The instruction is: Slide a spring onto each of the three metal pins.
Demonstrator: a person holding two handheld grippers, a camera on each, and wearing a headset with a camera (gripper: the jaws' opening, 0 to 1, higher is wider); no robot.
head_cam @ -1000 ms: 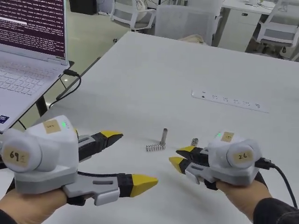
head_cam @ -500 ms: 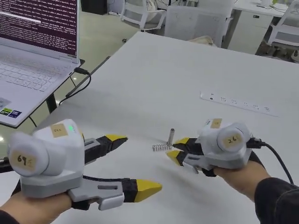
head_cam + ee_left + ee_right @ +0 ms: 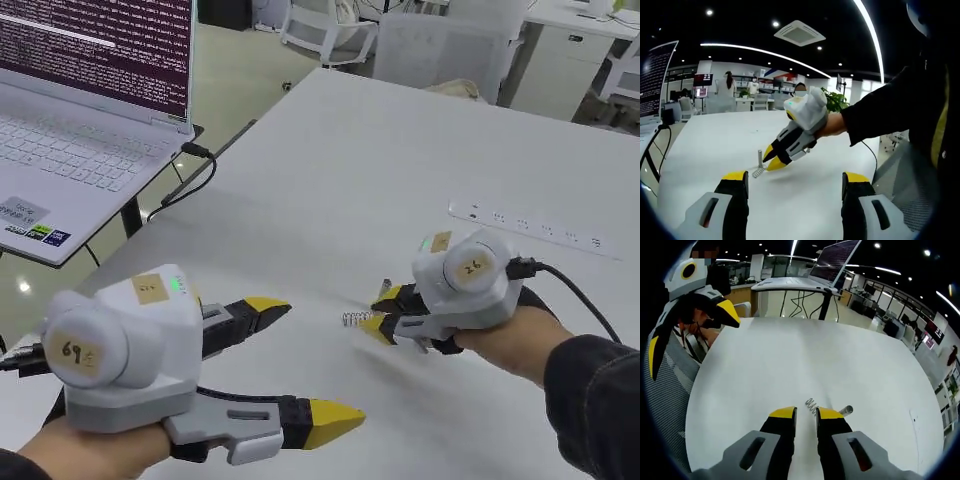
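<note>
- Picking up the spring (image 3: pixel 355 319) is, I judge, the step in hand. It lies flat on the white table (image 3: pixel 330 170) beside the foot of the upright metal pin (image 3: pixel 760 156); whether the two touch I cannot tell.
- My right gripper (image 3: pixel 806 413) has its jaws only a narrow gap apart, with nothing between them. The spring sits just ahead of the tips, and the pin stands close beside one jaw.
- My left gripper (image 3: pixel 305 365) hangs wide open and empty, well back from the work.
- I would pinch the spring near one end, lightly enough not to crush the coils, so the other end stays free.
- The pin looks easy to topple, so I should keep that jaw off it.
- After the lift, the spring needs tipping upright with its bore lined up over the pin's top.
</note>
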